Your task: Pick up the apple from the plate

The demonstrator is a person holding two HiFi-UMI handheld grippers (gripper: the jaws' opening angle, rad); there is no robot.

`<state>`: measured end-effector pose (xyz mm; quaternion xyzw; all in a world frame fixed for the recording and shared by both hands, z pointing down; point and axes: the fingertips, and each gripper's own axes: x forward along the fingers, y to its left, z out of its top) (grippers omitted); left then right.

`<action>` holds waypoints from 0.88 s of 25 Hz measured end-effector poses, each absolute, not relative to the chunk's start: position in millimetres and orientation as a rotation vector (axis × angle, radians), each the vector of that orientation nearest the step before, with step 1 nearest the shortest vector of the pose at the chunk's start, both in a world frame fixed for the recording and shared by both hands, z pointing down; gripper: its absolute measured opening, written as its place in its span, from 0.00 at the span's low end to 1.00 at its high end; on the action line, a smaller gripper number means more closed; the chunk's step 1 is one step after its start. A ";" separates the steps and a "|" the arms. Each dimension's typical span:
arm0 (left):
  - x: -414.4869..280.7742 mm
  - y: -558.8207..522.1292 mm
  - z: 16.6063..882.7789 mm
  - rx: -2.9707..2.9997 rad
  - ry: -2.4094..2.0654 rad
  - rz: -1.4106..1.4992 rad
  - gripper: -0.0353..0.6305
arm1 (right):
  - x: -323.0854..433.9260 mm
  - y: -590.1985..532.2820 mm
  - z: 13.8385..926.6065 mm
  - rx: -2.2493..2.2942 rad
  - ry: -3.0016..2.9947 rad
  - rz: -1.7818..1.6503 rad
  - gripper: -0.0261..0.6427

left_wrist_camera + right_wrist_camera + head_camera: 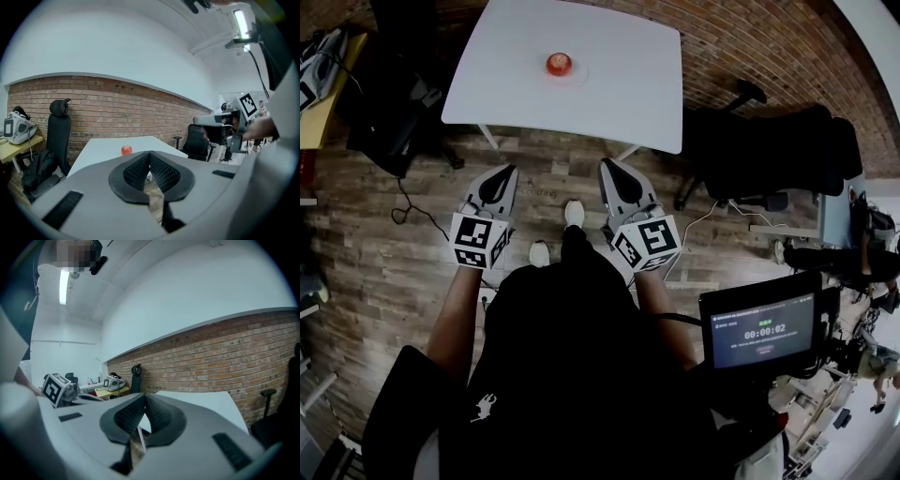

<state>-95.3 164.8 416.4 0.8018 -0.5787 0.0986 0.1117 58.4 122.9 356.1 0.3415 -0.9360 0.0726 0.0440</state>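
A red apple [559,64] rests on a small white plate [577,75] near the far middle of the white table [619,84]. My two grippers hover over the wooden floor, short of the table's near edge. The left gripper [501,178] is shut with nothing in it, and so is the right gripper [612,172]. In the left gripper view the apple [126,150] shows far ahead on the table [103,149], just left of the shut jaws [150,155]. The right gripper view has its shut jaws [144,397] before the table [201,401]; the apple is hidden there.
A brick wall [769,56] runs behind the table. Black office chairs stand at the right [787,150] and the left [394,103]. A yellow desk [323,103] with a white device is at the far left. A screen [761,328] sits at the lower right.
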 end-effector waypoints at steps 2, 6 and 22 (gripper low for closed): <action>-94.2 149.9 410.8 2.354 -1.727 0.273 0.06 | 60.5 110.1 354.2 1.035 -2.866 0.218 0.04; -87.1 125.8 406.5 2.358 -1.739 0.276 0.06 | 63.3 83.7 354.7 1.024 -2.874 0.224 0.04; -77.7 30.5 400.5 2.282 -1.833 0.309 0.06 | 67.9 -22.2 356.0 0.902 -2.931 0.253 0.04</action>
